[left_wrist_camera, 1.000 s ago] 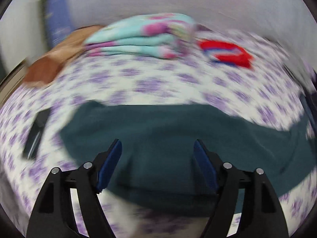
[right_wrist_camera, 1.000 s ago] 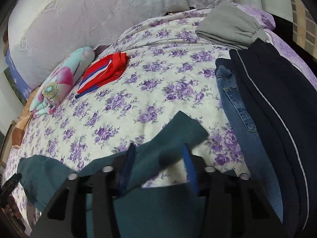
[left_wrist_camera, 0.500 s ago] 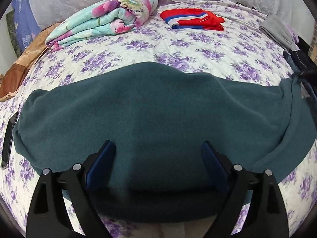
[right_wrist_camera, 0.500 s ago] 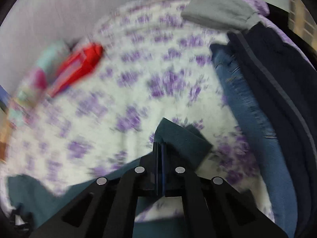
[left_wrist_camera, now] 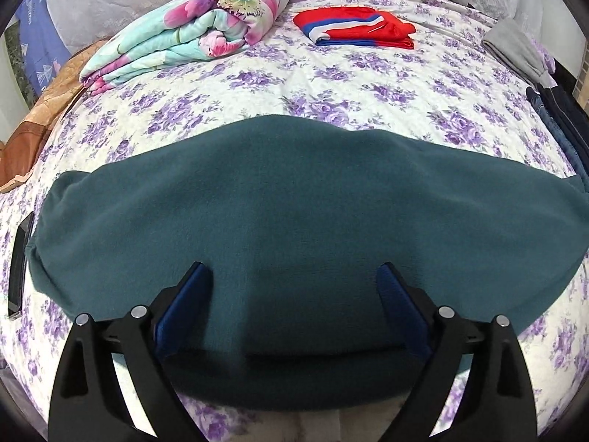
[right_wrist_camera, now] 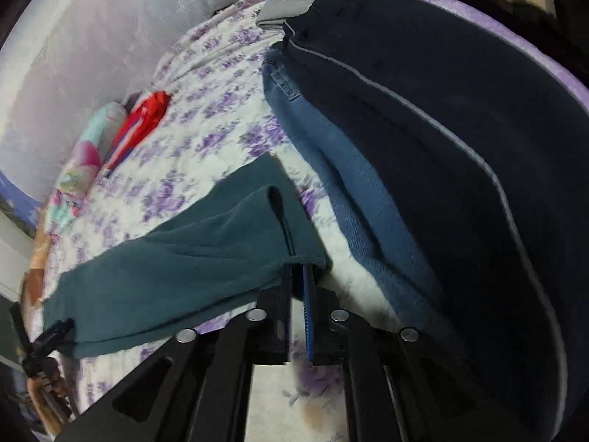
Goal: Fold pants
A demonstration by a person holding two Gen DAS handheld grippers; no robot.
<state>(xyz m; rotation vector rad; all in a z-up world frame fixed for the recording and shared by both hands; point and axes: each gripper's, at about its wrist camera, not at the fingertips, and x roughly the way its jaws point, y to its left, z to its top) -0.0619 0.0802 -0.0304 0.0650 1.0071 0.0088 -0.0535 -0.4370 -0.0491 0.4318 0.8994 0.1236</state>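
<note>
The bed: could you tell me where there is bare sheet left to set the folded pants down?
The widest bare patch of sheet lies between the green pants, the floral blanket and the red garment. The right edge is crowded with jeans, dark trousers and a grey garment.

Right gripper (right_wrist_camera: 299,276): jaws closed on the cuff end of the teal pants (right_wrist_camera: 191,258), which stretch leftward across the floral bedsheet (right_wrist_camera: 221,110). Blue jeans (right_wrist_camera: 349,199) and dark navy trousers (right_wrist_camera: 441,147) lie alongside at right. Red folded garment (right_wrist_camera: 141,125) rests near the headboard.
</note>
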